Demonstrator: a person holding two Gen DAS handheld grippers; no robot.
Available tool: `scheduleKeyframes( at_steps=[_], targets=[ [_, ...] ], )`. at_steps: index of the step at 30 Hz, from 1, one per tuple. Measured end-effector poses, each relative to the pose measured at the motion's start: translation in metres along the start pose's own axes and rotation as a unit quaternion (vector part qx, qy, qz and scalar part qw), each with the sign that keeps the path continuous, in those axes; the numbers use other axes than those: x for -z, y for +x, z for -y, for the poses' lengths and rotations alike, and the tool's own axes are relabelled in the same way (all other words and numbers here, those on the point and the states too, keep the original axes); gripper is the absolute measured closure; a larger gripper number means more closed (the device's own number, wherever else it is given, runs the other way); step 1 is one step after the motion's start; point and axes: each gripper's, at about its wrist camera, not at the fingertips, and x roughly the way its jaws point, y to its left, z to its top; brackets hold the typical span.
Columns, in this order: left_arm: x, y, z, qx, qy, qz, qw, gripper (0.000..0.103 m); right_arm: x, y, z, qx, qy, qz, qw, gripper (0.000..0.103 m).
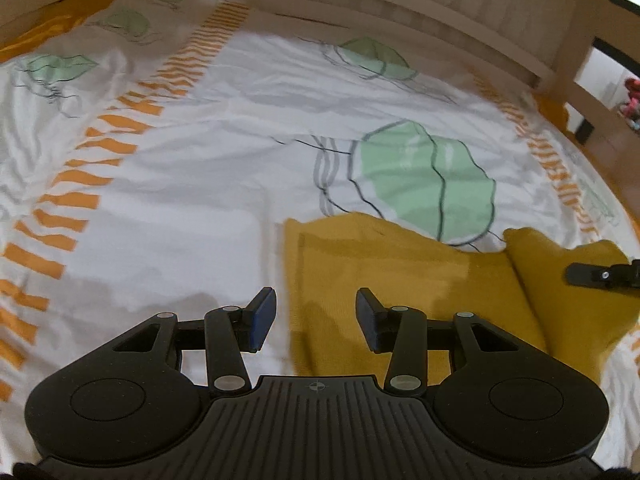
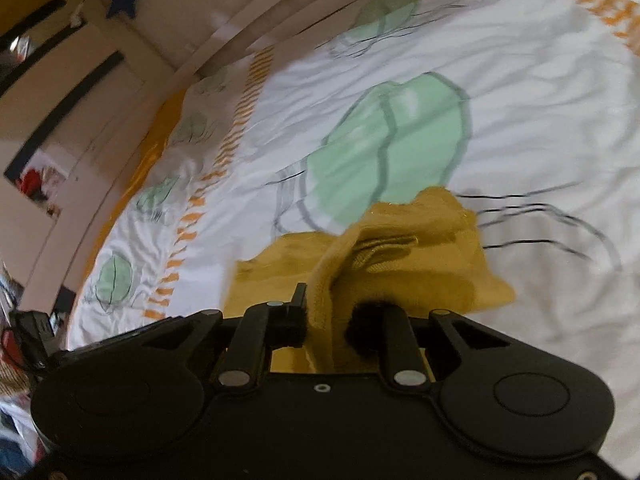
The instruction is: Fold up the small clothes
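The right gripper has its right fingertip buried in a fold of the yellow garment, so that pad cannot be seen. In the left wrist view only 1 dark finger of it pokes in at the right edge. Motion blur smears the bed sheet print. The garment's near edge disappears behind the left gripper.
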Motion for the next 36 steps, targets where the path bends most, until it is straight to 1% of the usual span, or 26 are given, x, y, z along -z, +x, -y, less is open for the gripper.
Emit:
scheduleKeyframes(
  at_steps=[3, 8, 10, 13, 16, 17, 19, 21, 23, 26, 28, 31, 32, 34, 36],
  targets=[
    [-0.001, -0.004, -0.015, -0.009, -0.016, 0.001, 0.9998, 0.06, 0.007, 0.025, -0.021, -0.007, -0.002, -0.011, 1.0, 0.076],
    [-0.002, -0.01, -0.037, -0.008, -0.043, 0.004, 0.999, 0.06, 0.02, 0.058, -0.053, -0.006, -0.023, -0.024, 0.999, 0.077],
    [-0.002, -0.01, -0.044, -0.008, -0.054, 0.002, 0.9985, 0.06, 0.026, 0.072, -0.067, 0.008, -0.045, -0.034, 0.998, 0.077],
    [-0.001, -0.007, -0.052, -0.008, -0.065, -0.006, 0.9978, 0.06, 0.036, 0.087, -0.08, 0.049, -0.084, -0.046, 0.994, 0.076],
    [0.0, -0.006, -0.054, -0.005, -0.067, -0.01, 0.9977, 0.06, 0.045, 0.096, -0.09, 0.07, -0.104, -0.046, 0.991, 0.07],
    [0.0, -0.006, -0.054, -0.004, -0.066, -0.011, 0.9977, 0.06, 0.047, 0.097, -0.094, 0.075, -0.112, -0.044, 0.99, 0.067],
    [0.0, -0.007, -0.053, -0.003, -0.065, -0.01, 0.9978, 0.06, 0.052, 0.099, -0.104, 0.078, -0.132, -0.042, 0.987, 0.06],
    [0.0, -0.008, -0.052, -0.002, -0.065, -0.009, 0.9979, 0.06, 0.057, 0.1, -0.114, 0.076, -0.153, -0.041, 0.984, 0.056],
    [0.0, -0.008, -0.052, -0.002, -0.064, -0.008, 0.9979, 0.06, 0.06, 0.102, -0.124, 0.066, -0.17, -0.04, 0.982, 0.046],
    [0.001, -0.008, -0.052, -0.003, -0.066, -0.007, 0.9978, 0.06, 0.068, 0.104, -0.135, 0.039, -0.192, -0.04, 0.98, 0.037],
    [0.001, -0.009, -0.053, -0.005, -0.07, -0.006, 0.9975, 0.06, 0.072, 0.1, -0.139, 0.027, -0.202, -0.035, 0.978, 0.037],
    [0.0, -0.01, -0.056, -0.008, -0.074, -0.005, 0.9972, 0.06, 0.073, 0.089, -0.137, -0.017, -0.2, -0.024, 0.979, 0.037],
    [0.001, -0.009, -0.056, -0.009, -0.075, -0.005, 0.9971, 0.06, 0.074, 0.083, -0.136, -0.036, -0.204, -0.019, 0.978, 0.037],
    [0.0, -0.008, -0.057, -0.009, -0.077, -0.006, 0.997, 0.06, 0.076, 0.074, -0.139, -0.06, -0.221, -0.011, 0.973, 0.037],
    [0.0, -0.008, -0.057, -0.009, -0.078, -0.006, 0.9969, 0.06, 0.079, 0.066, -0.144, -0.068, -0.234, -0.001, 0.97, 0.037]
  ],
)
